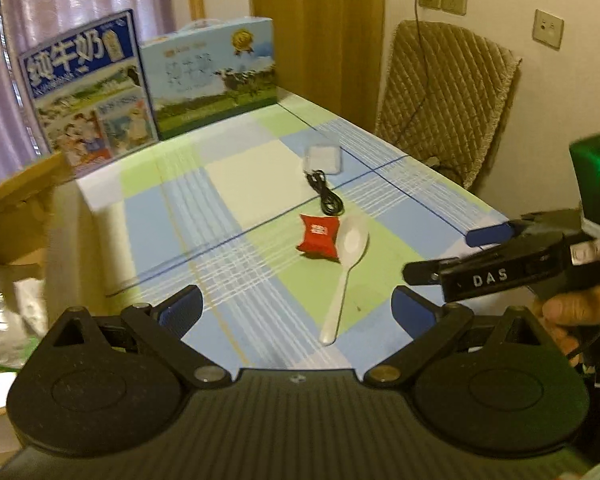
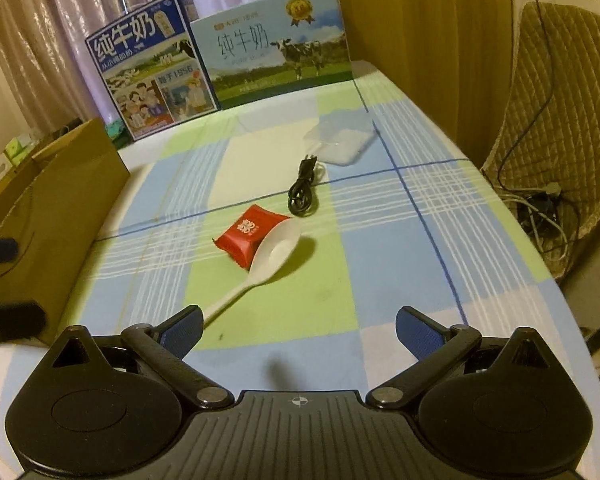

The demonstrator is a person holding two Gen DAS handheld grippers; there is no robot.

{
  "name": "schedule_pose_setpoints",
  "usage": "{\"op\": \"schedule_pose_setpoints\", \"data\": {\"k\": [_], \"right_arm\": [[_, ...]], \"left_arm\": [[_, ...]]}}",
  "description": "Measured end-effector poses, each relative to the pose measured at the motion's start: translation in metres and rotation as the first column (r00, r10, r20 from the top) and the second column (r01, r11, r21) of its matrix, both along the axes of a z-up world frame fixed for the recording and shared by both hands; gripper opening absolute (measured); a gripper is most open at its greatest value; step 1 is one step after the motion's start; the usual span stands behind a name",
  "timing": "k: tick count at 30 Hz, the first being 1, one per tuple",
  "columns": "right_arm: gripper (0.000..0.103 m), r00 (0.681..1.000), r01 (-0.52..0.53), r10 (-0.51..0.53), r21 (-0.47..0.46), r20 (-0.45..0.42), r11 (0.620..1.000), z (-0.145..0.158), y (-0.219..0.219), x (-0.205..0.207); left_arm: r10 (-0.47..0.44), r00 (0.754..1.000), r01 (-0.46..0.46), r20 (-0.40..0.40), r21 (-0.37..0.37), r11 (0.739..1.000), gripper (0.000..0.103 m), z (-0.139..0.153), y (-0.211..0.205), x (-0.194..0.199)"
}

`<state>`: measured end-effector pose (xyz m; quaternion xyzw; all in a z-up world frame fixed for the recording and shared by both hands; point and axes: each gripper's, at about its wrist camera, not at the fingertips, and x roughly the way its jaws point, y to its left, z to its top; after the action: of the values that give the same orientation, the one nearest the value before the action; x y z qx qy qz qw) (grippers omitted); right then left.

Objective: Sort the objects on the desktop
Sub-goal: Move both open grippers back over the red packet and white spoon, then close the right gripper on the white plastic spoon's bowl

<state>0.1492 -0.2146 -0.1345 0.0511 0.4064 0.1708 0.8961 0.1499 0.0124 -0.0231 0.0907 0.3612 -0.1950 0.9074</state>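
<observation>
On the checked tablecloth [image 1: 236, 184] lie a white plastic spoon [image 1: 346, 272] [image 2: 268, 256], a red snack packet [image 1: 318, 236] [image 2: 252, 234] touching the spoon's bowl, a coiled black cable [image 1: 328, 196] [image 2: 302, 192] and a clear plastic box [image 1: 322, 158] [image 2: 340, 142] farthest back. My left gripper [image 1: 296, 312] is open above the table's near edge, holding nothing; the spoon's handle lies between its fingers. My right gripper [image 2: 300, 332] is open and empty too, the handle tip beside its left pad [image 2: 184, 330]. It also shows at right in the left wrist view [image 1: 452, 254].
Two milk cartons [image 1: 92, 92] [image 1: 216, 76] stand at the table's far end. A brown cardboard box [image 2: 56, 192] sits off the left edge. A chair with a quilted cushion [image 2: 556, 120] and tangled wires [image 2: 540, 208] are to the right. A hand [image 1: 568, 316] holds the right gripper.
</observation>
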Motion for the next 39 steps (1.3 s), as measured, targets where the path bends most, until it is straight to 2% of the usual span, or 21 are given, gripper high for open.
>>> {"op": "schedule_pose_setpoints", "data": {"k": [5,10,17,23,28,30,32,33,37,39], "right_arm": [[0.084,1.000,-0.027,0.027,-0.007,-0.007,1.000,-0.009,0.014,0.020],[0.071,0.999,-0.038,0.038,-0.025,-0.022,0.999,-0.021,0.030,0.035],[0.064,0.998,-0.053,0.052,-0.047,-0.027,0.997,-0.034,0.049,0.052],[0.061,0.997,-0.069,0.071,-0.126,0.014,0.990,-0.041,0.059,0.059],[0.054,0.994,-0.096,0.106,-0.225,0.033,0.970,-0.044,0.063,0.055],[0.052,0.995,-0.083,0.091,-0.223,0.027,0.971,-0.044,0.057,0.055],[0.042,0.997,-0.065,0.071,-0.225,0.020,0.972,-0.042,0.051,0.055],[0.033,0.998,-0.052,0.058,-0.222,0.020,0.974,-0.042,0.048,0.055],[0.011,1.000,-0.019,0.021,-0.190,0.012,0.982,-0.040,0.035,0.058],[0.005,1.000,-0.010,0.010,-0.169,0.000,0.986,-0.039,0.031,0.061]], "left_arm": [[0.000,1.000,0.001,-0.029,0.029,1.000,0.098,-0.033,-0.002,0.015],[0.025,0.999,-0.023,-0.037,0.047,0.999,0.098,-0.050,0.005,0.028],[0.047,0.996,-0.044,-0.073,0.044,0.998,0.098,-0.062,0.011,0.039],[0.058,0.997,-0.055,-0.057,0.047,0.997,0.098,-0.061,0.013,0.041],[0.051,0.997,-0.047,-0.054,0.059,0.997,0.098,-0.062,0.010,0.041],[0.049,0.997,-0.046,-0.060,0.054,0.997,0.098,-0.063,0.009,0.041],[0.049,0.997,-0.046,-0.066,0.047,0.998,0.098,-0.064,0.009,0.041],[0.048,0.996,-0.046,-0.069,0.041,0.998,0.098,-0.064,0.008,0.041],[0.047,0.996,-0.045,-0.074,0.026,0.999,0.098,-0.064,0.007,0.041],[0.045,0.996,-0.043,-0.073,0.026,0.999,0.098,-0.064,0.007,0.042]]}}
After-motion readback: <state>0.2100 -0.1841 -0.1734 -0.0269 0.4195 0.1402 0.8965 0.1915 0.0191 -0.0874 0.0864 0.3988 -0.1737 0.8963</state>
